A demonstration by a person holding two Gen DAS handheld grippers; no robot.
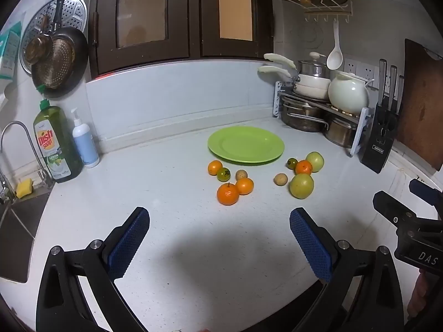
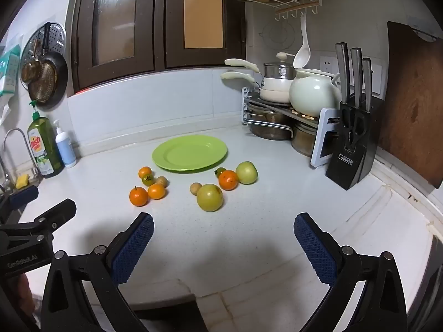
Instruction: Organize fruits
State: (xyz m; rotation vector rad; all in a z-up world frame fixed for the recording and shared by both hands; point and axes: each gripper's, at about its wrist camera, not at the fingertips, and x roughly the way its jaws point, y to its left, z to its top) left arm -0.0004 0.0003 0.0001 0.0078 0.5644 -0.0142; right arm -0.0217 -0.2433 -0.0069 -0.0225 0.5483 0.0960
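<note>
An empty green plate [image 1: 246,144] [image 2: 190,152] lies on the white counter. In front of it lie two loose groups of fruit. The left group has oranges [image 1: 227,193] [image 2: 138,196], a small green fruit [image 1: 223,174] and a small brown one [image 1: 241,174]. The right group has two green apples [image 1: 301,185] [image 2: 210,197], an orange [image 1: 303,167] [image 2: 228,179] and small fruits. My left gripper [image 1: 220,215] is open and empty, short of the left group. My right gripper [image 2: 223,221] is open and empty, short of the right group.
A sink [image 1: 16,238] with a tap, a dish soap bottle [image 1: 56,144] and a pump bottle [image 1: 84,141] are at the left. A pot rack [image 2: 279,119] and a knife block [image 2: 354,138] stand at the back right. A wooden board [image 2: 415,105] leans on the right wall.
</note>
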